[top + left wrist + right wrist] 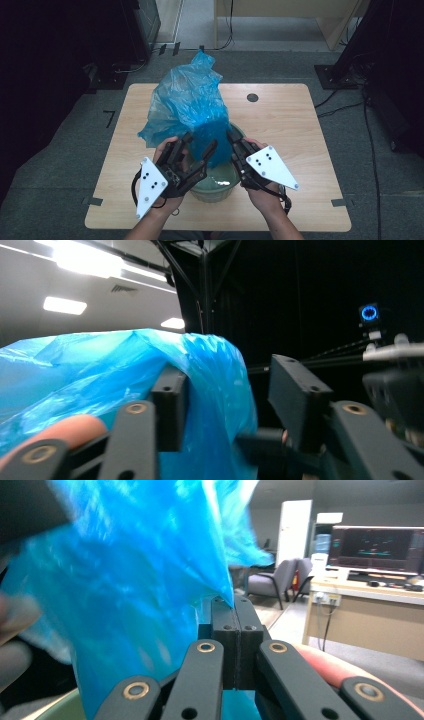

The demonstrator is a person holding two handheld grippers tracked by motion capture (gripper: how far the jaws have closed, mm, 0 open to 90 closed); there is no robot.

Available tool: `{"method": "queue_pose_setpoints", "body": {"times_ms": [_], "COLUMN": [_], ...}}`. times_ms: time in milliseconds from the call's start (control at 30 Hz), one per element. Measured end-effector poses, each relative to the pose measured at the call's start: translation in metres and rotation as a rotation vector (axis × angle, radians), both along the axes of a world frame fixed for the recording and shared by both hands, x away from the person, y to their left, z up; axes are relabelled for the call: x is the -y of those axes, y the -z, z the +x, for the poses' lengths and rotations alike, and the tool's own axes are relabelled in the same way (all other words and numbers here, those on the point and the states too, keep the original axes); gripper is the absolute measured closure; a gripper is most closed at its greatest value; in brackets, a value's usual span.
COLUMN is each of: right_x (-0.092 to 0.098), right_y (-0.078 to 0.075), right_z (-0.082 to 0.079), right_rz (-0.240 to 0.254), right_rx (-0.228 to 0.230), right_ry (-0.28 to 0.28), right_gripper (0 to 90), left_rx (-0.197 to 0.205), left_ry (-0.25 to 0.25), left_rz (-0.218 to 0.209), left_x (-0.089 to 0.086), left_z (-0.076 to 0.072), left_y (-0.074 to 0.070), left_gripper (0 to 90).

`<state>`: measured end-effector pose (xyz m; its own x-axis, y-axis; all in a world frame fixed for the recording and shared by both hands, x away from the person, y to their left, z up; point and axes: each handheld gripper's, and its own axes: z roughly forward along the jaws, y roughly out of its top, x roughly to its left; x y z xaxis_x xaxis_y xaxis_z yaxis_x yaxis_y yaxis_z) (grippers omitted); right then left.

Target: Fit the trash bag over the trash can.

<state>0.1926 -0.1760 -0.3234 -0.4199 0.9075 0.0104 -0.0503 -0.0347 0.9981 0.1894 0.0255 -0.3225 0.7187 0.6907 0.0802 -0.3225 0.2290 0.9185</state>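
A crumpled blue plastic bag (187, 102) rises out of a pale green bin (216, 189) near the table's front edge. My right gripper (233, 138) sits at the bin's right rim; in the right gripper view its jaws (235, 611) are pressed together on a pinch of the blue bag (135, 585). My left gripper (200, 143) is at the bin's left rim, open. In the left gripper view the blue bag (100, 370) drapes over the left jaw and bulges into the gap of that gripper (232, 400), while the right jaw stands apart from it.
The wooden table (300, 135) has a small black round hole (252, 97) at its back right. Dark equipment stands and cables (350, 75) ring the table on the floor. The green bin's rim (47, 707) shows in the right gripper view.
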Motion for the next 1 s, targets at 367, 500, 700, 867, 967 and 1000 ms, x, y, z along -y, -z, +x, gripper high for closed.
{"method": "queue_pose_setpoints", "body": {"times_ms": [367, 500, 700, 867, 967, 1000], "right_x": [0.008, 0.008, 0.012, 0.019, 0.022, 0.021], "right_y": [-0.004, 0.000, 0.015, 0.018, 0.019, 0.019], "right_z": [-0.006, -0.006, -0.006, -0.006, -0.004, -0.004], "right_rz": [0.059, 0.052, 0.054, 0.079, 0.078, 0.078], "right_rx": [0.101, 0.104, 0.085, 0.062, 0.058, 0.059], "right_ry": [0.087, 0.082, 0.072, 0.077, 0.082, 0.084], "right_gripper": [90.0, 90.0, 90.0, 90.0, 90.0, 90.0], "left_rx": [-0.047, -0.077, -0.179, -0.266, -0.299, -0.294], "left_ry": [-0.078, -0.145, -0.251, -0.246, -0.256, -0.263], "left_rz": [0.027, -0.012, -0.027, -0.056, -0.087, -0.106], "left_x": [-0.040, -0.065, -0.102, -0.118, -0.128, -0.136], "left_z": [0.000, 0.004, 0.028, 0.034, 0.037, 0.036], "left_y": [0.022, 0.027, 0.049, 0.071, 0.080, 0.079], "left_gripper": [38.1, 38.5, 38.7, 37.9, 38.1, 38.2]}}
